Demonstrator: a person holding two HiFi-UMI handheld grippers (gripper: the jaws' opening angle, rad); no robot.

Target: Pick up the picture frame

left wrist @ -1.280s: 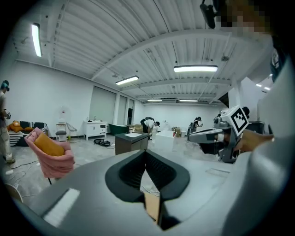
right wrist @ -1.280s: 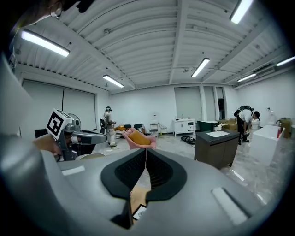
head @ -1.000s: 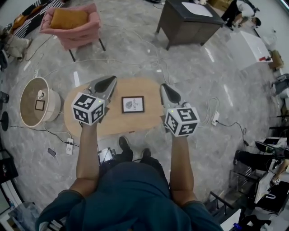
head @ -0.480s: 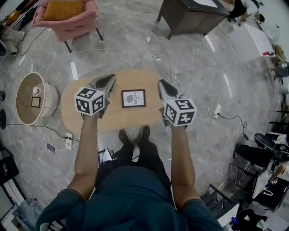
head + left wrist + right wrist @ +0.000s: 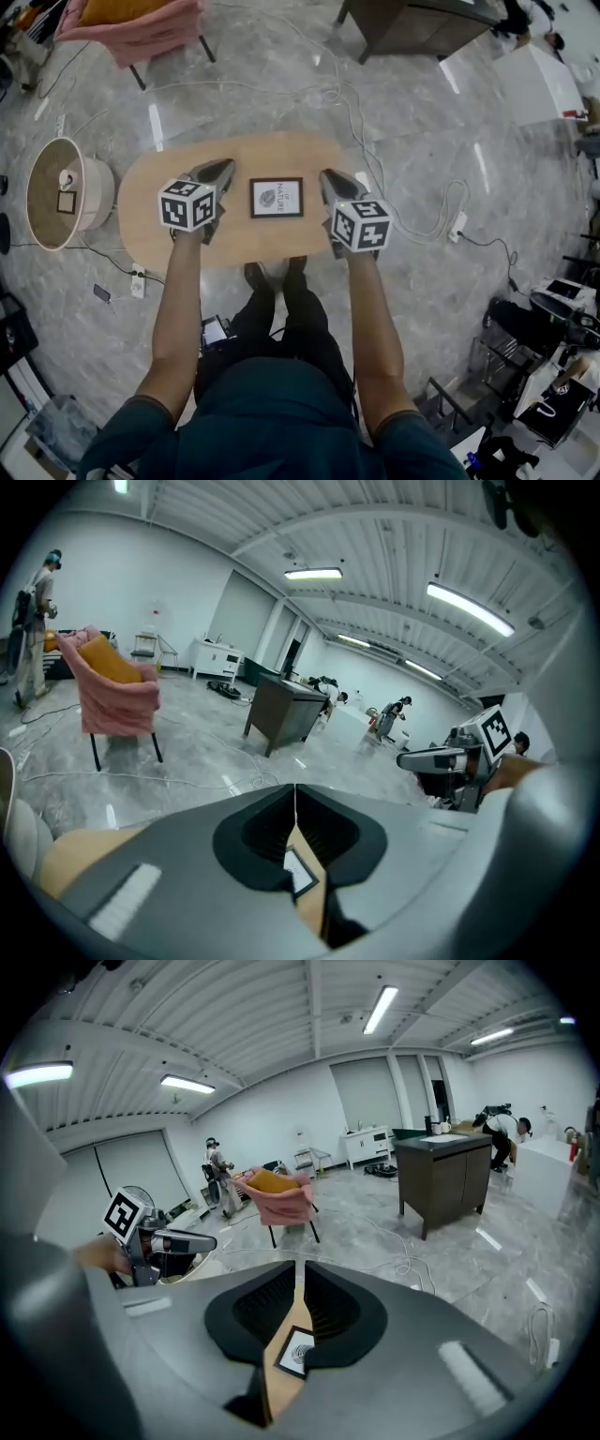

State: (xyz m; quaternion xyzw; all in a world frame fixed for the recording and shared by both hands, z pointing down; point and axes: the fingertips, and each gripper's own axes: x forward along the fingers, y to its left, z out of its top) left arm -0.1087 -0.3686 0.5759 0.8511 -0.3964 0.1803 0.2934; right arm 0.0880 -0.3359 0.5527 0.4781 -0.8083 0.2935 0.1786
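A small black picture frame (image 5: 277, 198) with a white print lies flat in the middle of an oval wooden table (image 5: 141, 202). My left gripper (image 5: 226, 168) hovers just left of the frame and is shut, with nothing between its jaws. My right gripper (image 5: 327, 175) hovers just right of the frame, also shut and empty. In the left gripper view the jaws (image 5: 295, 789) meet at the tips, and the frame (image 5: 300, 872) shows through the gap below them. The right gripper view shows the same closed tips (image 5: 300, 1265) over the frame (image 5: 297, 1352).
A round beige basket (image 5: 58, 192) stands on the floor left of the table. A pink armchair (image 5: 141, 23) and a dark cabinet (image 5: 422, 23) stand beyond it. Cables and a power strip (image 5: 457, 227) lie on the marble floor to the right.
Both grippers have come down toward the table and now sit close on either side of the frame. Their jaws stay closed.
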